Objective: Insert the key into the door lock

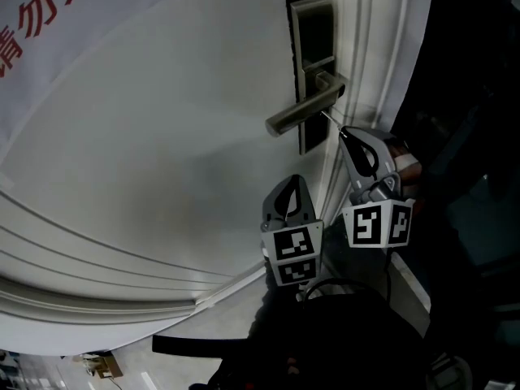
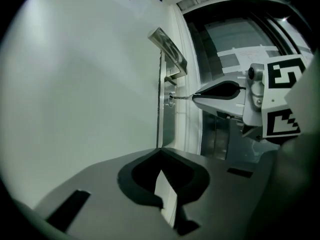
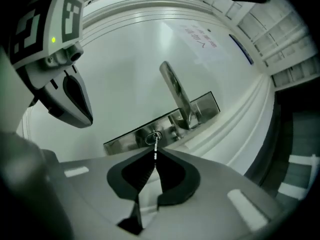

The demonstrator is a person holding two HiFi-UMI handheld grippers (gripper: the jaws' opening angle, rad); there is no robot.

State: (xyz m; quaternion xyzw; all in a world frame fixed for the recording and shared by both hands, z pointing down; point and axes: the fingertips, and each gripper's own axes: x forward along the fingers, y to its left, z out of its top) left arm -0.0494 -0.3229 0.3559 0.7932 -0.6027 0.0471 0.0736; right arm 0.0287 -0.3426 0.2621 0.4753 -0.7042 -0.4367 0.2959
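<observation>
Your right gripper (image 1: 344, 132), right of centre in the head view, is clenched on the key (image 3: 155, 153), whose tip sits at the keyhole (image 3: 153, 137) just beneath the handle (image 1: 302, 109). Your left gripper (image 1: 293, 182) hangs lower, jaws together on nothing.

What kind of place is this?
Probably a doorway inside a building, maybe an office: a white door with a metal lever handle and lock plate, and a paper notice with red writing on it.
</observation>
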